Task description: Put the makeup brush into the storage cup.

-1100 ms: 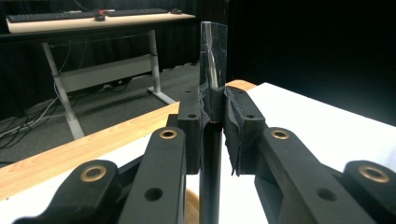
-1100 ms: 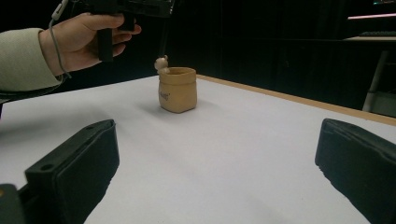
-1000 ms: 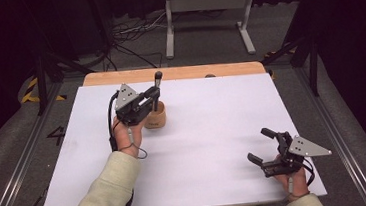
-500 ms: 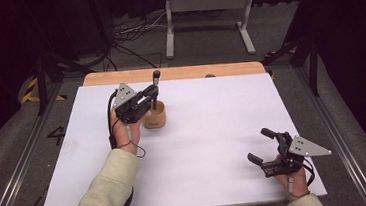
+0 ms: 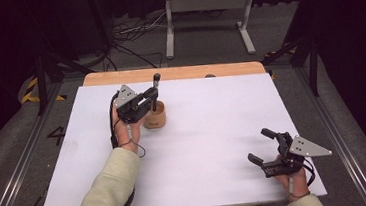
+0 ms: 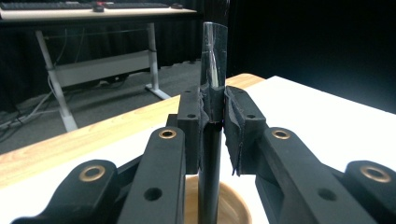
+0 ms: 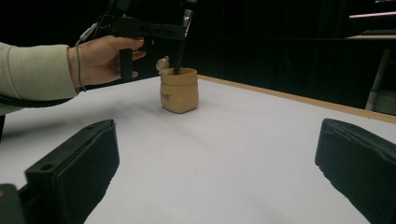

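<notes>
A small tan, sack-shaped ceramic pot (image 5: 155, 119) stands on the white worktop (image 5: 213, 130) toward its far left, with a slim black pen (image 5: 155, 88) upright inside it. The left gripper (image 5: 149, 100) is clamped on the pen's shaft above the pot's rim. The right gripper (image 5: 265, 146) rests near the front right, jaws wide with nothing between them.

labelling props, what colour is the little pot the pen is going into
Tan, a light brown pot with a small dark mark on its front; clearest in the right gripper view.

Black grippers (image 5: 147, 102) with brass pivots; grey plates; cream sleeves (image 5: 109, 189).
</notes>
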`<move>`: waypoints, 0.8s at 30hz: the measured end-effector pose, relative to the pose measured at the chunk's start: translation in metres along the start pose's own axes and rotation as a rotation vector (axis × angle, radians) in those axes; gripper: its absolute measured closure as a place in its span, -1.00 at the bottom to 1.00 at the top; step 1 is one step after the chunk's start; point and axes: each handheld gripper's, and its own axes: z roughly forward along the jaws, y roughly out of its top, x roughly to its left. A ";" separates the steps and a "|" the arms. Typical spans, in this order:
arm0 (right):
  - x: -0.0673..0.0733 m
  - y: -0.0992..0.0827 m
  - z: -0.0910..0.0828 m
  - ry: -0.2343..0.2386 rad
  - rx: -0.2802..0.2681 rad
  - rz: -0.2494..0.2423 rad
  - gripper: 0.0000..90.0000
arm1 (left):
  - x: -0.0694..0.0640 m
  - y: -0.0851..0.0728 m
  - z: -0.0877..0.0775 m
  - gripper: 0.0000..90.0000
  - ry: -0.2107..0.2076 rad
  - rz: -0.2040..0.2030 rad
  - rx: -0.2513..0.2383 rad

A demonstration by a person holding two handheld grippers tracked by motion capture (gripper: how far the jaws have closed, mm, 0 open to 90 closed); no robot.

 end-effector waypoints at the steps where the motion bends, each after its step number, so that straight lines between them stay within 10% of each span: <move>1: 0.000 0.000 0.000 -0.001 -0.002 0.002 -1.00 | 0.000 -0.001 0.001 0.71 0.000 -0.005 -0.006; 24: 0.000 0.000 -0.001 -0.002 0.001 0.000 -1.00 | 0.000 -0.013 0.002 0.72 0.017 -0.019 0.080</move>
